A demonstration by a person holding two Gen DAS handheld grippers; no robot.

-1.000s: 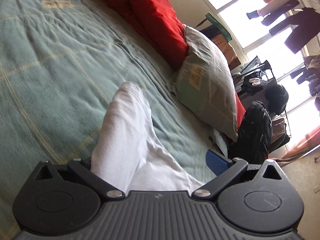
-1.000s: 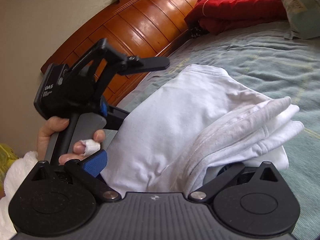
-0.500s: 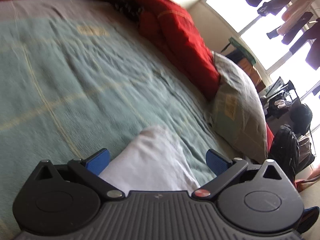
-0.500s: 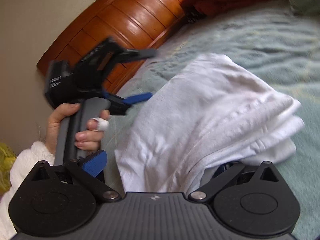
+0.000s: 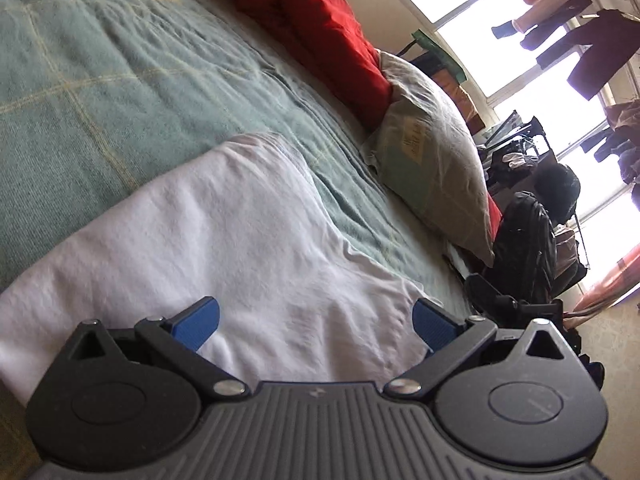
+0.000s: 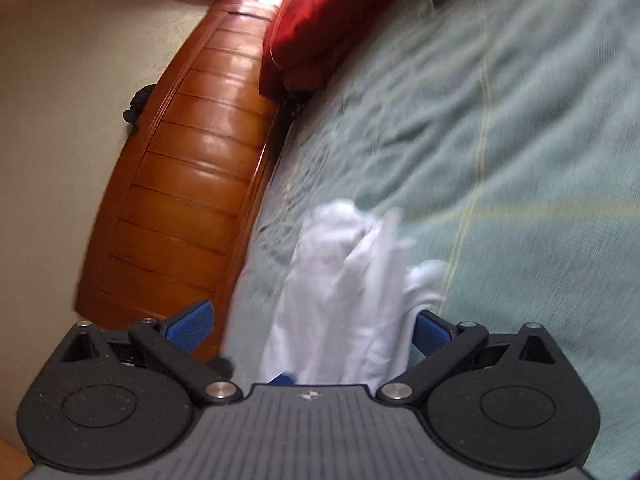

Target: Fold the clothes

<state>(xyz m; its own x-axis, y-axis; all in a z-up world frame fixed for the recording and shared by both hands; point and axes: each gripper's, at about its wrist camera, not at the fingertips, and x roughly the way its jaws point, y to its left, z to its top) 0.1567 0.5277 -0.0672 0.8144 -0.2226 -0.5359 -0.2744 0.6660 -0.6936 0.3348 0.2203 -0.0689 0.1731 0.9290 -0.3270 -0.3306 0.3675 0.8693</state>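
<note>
A white garment point(image 5: 240, 240) lies spread fairly flat on the green blanket point(image 5: 100, 80) in the left wrist view. My left gripper point(image 5: 316, 322) hovers low over its near part, open, blue pads point(image 5: 200, 320) far apart and nothing pinched. In the blurred right wrist view the same white garment point(image 6: 344, 280) is bunched in folds on the blanket point(image 6: 520, 120). It runs between the wide-apart fingers of my right gripper point(image 6: 310, 328), which is open. The cloth touches or covers the inner side of the right pad point(image 6: 430, 330).
A red duvet point(image 5: 320, 20) and a grey-green pillow point(image 5: 428, 160) lie along the bed's far side. A wooden headboard point(image 6: 192, 184) stands at the left. Off the bed are a black backpack point(image 5: 524, 248), bright windows and hanging clothes.
The garment went from hanging bunched over the left gripper to lying spread on the bed. The right view swung toward the headboard; the left gripper and hand left it.
</note>
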